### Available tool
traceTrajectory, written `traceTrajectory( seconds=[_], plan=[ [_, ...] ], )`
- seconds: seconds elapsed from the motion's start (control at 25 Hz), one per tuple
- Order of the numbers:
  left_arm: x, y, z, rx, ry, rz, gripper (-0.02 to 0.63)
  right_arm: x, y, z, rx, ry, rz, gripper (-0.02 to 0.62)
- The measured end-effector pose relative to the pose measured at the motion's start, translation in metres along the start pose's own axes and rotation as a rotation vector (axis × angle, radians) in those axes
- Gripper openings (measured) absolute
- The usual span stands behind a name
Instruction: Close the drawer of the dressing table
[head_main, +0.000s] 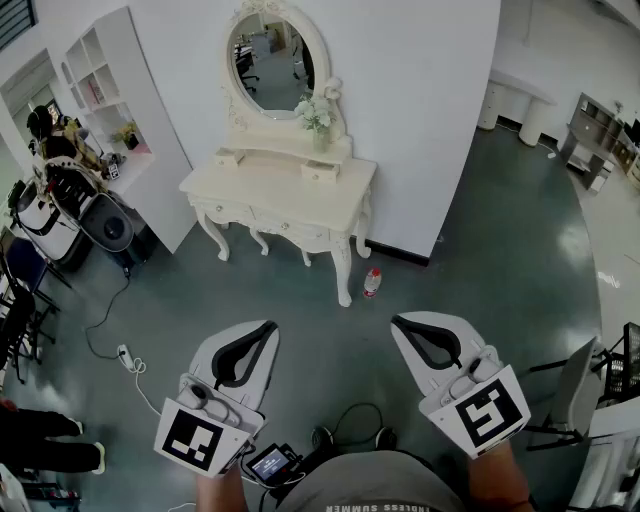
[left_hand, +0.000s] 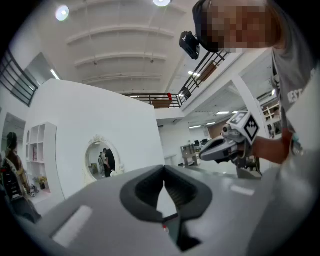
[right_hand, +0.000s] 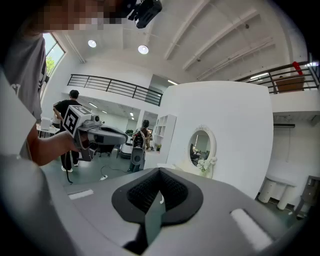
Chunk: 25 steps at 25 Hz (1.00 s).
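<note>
Head view: the dressing table (head_main: 285, 195) stands well ahead of the left gripper (head_main: 271, 325) and right gripper (head_main: 397, 321), whose jaws are closed and empty. Its long side runs crosswise, and its drawer fronts (head_main: 285, 228) face them.

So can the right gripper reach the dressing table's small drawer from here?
Probably not yet: the right gripper hangs well short of the small drawer, with grey floor between. Only a bottle stands near the path.
</note>
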<state>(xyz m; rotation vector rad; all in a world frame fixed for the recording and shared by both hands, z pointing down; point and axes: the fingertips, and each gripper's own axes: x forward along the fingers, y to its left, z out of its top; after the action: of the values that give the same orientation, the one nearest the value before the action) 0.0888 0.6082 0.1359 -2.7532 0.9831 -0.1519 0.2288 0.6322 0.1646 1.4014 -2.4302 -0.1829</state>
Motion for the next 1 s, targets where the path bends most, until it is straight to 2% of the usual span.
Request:
traceTrajectory(
  seconds=[0.48,0.72,1.0],
  plan=[
    [-0.006,0.028,-0.009,-0.007,-0.026,-0.024,0.002,0.025,0.014,0.010,0.001,0.007,-0.016,0.000],
    [-0.008,0.056,-0.024,-0.022,-0.008,-0.038,0.002,0.049,0.018,0.022,0.059,-0.031,-0.046,0.000],
    [-0.017,0.093,-0.042,-0.032,-0.019,-0.056,0.002,0.086,0.037,0.031,0.045,-0.021,-0.053,0.000]
  ],
)
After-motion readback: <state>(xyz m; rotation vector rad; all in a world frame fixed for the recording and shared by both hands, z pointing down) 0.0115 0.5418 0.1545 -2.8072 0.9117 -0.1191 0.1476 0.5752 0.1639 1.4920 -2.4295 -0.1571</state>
